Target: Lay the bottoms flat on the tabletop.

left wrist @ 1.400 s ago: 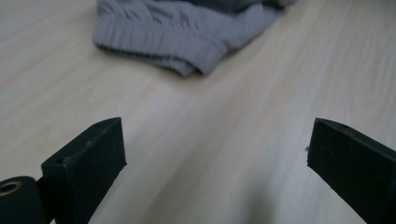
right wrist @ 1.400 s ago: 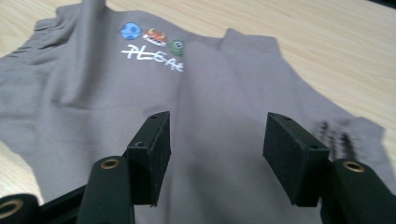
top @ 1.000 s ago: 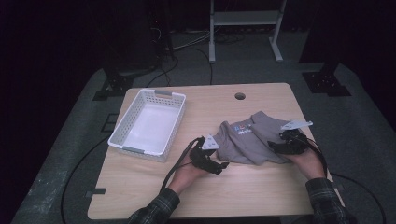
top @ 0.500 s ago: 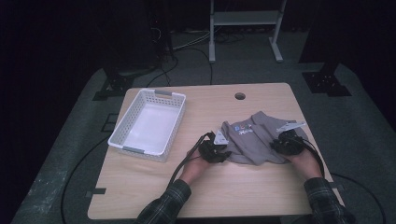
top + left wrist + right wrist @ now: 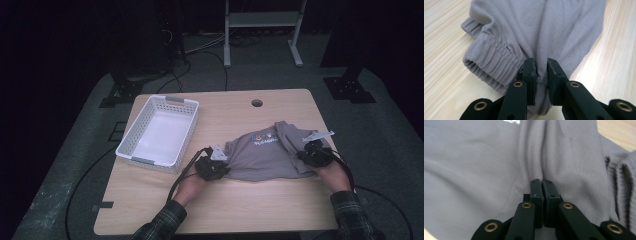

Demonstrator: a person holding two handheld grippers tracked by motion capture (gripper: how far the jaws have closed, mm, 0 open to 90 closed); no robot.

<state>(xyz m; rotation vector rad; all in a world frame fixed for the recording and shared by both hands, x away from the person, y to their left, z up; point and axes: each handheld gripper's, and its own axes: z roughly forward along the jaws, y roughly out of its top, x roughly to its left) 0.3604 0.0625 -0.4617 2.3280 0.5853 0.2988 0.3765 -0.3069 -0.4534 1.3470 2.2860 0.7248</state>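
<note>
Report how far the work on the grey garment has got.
Done: both grippers have just closed on the grey garment. The left gripper pinches fabric beside its ribbed cuff; the right gripper clamps a fold. In hand: the grasp, garment flat on the table. Left: probably lifting or folding it; the white basket holds nothing.

We can't read small print on shirt (image 5: 263, 139); in right gripper view, frame top cuts it.
</note>
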